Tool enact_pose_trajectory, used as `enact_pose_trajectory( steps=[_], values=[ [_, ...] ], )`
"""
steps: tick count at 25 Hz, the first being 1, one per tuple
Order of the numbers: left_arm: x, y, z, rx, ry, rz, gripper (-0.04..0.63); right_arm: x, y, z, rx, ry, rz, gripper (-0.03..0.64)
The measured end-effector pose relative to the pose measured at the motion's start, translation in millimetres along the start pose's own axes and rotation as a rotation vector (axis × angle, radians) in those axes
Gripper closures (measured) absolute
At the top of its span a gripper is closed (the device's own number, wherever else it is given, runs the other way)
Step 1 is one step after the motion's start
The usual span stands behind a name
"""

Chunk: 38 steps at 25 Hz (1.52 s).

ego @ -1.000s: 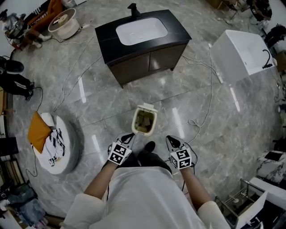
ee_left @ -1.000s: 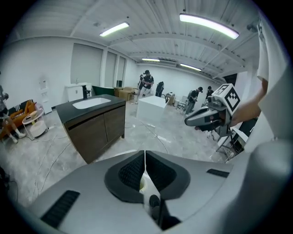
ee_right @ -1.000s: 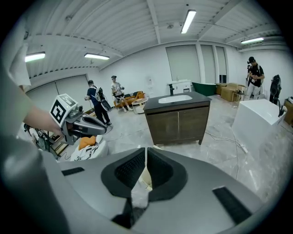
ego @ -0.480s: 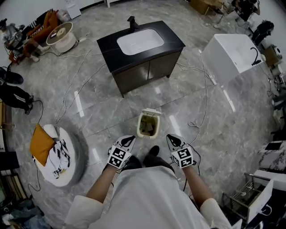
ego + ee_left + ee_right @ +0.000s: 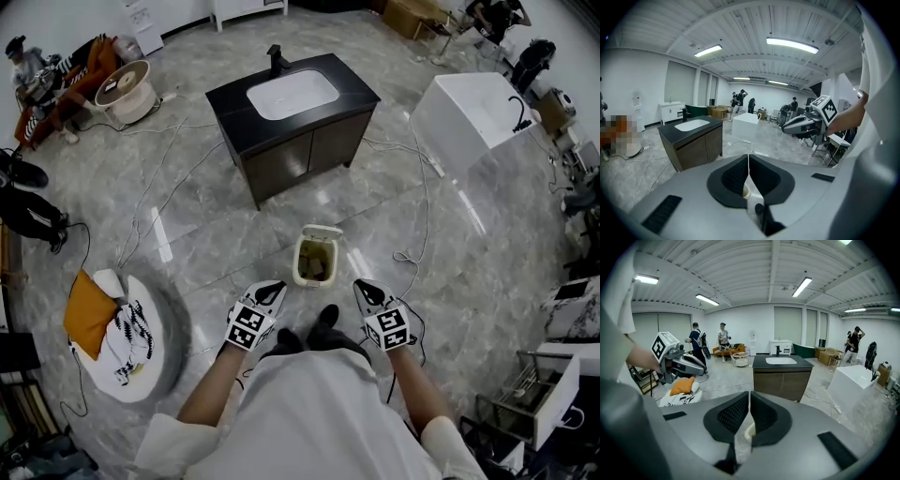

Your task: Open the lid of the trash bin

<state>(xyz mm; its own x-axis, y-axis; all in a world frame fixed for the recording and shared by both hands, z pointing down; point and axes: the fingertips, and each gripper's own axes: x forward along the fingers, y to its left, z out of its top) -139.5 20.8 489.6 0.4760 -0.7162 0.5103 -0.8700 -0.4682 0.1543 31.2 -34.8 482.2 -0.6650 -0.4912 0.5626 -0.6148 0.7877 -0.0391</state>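
Marble floor (image 5: 206, 234) carries the trash bin (image 5: 314, 261), lid (image 5: 324, 231) raised. Near it, your left claw (image 5: 273, 289) and right claw (image 5: 362, 289) sit closed, empty.

a test hall: freestanding sink cabinet (image 5: 291, 117), loose cables (image 5: 155, 183), marble floor (image 5: 487, 253).

We've bare floor (image 5: 281, 274) btwn left gripper (image 5: 272, 287), right gripper (image 5: 360, 286) & trash bin (image 5: 316, 260), so the way fwd is open. Our shoe (image 5: 325, 316) sits near the bin's near side. A cable (image 5: 410, 262) loops to its right. The vanity (image 5: 295, 122) stands well behind.
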Motion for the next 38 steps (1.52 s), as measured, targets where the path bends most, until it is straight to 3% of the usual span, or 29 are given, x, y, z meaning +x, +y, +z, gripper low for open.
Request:
enact_pose_trajectory(
  steps=[10, 28, 38],
  values=[
    [-27.3, -20.5, 19.4, -0.008, -0.044, -0.03, 0.575, -56.4, 3.7, 12.9, 0.003, -0.054, -0.068, 0.583],
    [-42.0, -67.2, 51.7, -0.043, -0.137, 0.13, 0.575, -116.2, -29.7, 19.8, -0.047, -0.138, 0.019, 0.583],
    [-42.4, -88.7, 61.2, -0.049, -0.16, 0.161, 0.575, -129.2, -39.7, 18.0, -0.09, -0.153, 0.063, 0.583]
  ],
)
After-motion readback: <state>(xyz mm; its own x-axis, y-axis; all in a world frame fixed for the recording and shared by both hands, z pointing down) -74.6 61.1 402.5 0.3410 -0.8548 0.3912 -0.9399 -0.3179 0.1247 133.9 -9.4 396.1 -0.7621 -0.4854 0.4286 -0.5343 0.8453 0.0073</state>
